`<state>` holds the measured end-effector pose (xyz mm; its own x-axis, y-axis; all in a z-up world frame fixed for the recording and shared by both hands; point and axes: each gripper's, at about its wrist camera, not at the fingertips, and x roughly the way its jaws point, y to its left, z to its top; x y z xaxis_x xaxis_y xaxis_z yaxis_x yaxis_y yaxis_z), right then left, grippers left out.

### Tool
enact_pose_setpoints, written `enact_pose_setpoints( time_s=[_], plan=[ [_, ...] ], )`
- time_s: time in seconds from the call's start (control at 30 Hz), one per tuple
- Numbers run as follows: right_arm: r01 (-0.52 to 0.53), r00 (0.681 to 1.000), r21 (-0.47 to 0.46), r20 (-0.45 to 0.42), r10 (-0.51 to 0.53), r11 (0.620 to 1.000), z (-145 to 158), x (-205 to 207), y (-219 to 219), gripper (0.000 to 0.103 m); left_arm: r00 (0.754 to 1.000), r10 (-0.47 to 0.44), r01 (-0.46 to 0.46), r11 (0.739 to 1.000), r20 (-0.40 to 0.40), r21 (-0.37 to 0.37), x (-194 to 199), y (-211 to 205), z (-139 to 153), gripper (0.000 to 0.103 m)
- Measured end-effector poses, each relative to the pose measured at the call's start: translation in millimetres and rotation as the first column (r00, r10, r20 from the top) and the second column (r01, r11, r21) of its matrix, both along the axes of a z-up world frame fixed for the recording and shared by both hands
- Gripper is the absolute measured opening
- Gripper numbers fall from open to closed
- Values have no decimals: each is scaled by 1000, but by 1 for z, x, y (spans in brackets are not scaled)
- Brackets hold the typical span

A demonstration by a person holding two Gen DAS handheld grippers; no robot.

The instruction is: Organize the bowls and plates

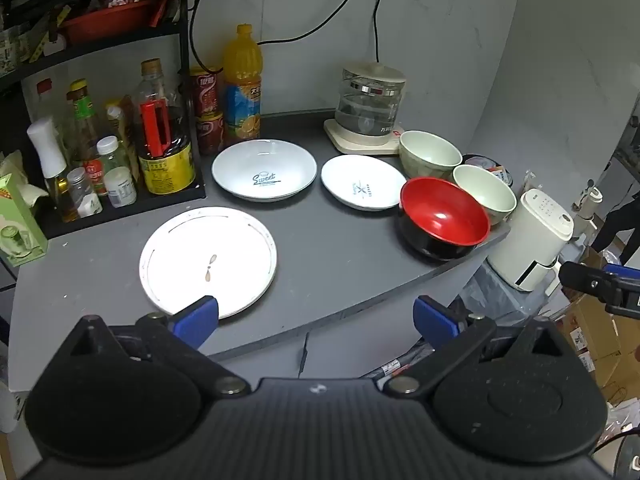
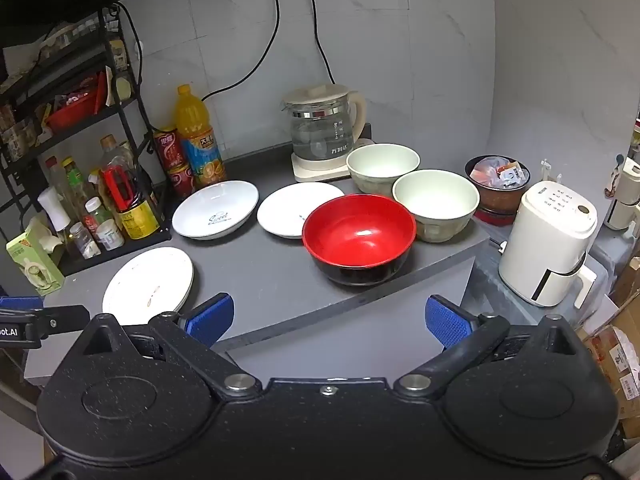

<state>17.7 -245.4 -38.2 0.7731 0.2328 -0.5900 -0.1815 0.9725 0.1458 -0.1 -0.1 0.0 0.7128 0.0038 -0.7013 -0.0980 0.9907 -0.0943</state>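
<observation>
On the grey counter (image 2: 276, 276) lie three white plates: a flat plate (image 1: 208, 258) nearest the front edge, a deep plate marked "Sweet" (image 1: 264, 170) and a smaller deep plate (image 1: 362, 183) behind it. Three empty bowls stand at the right: one red bowl (image 2: 359, 236) and two pale green bowls (image 2: 436, 205). The left gripper (image 1: 316, 318) and right gripper (image 2: 328, 320) hang spread wide, holding nothing.

On the grey counter (image 2: 260, 276): three white plates (image 2: 149, 283) (image 2: 216, 209) (image 2: 298, 214), two pale green bowls (image 2: 383, 166) (image 2: 436, 204), one red bowl (image 2: 359, 236) at three o'clock of the plates, one glass kettle (image 2: 322, 132).
</observation>
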Motion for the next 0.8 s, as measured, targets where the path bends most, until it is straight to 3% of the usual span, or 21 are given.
enact_pose_setpoints(
  time_s=[0.17,0.27,0.8],
  plan=[
    [-5,1000,-1,1,5,1000,-4,-2,1,103,1000,6,-6,1000,4,-27,-6,5,1,103],
    [-10,1000,-2,17,10,1000,-5,-11,1,103,1000,14,-14,1000,-6,4,-9,-1,1,103],
    [-51,999,8,-14,51,999,-3,-8,2,103,999,19,-19,1000,-32,-6,-11,1,5,103]
  ],
)
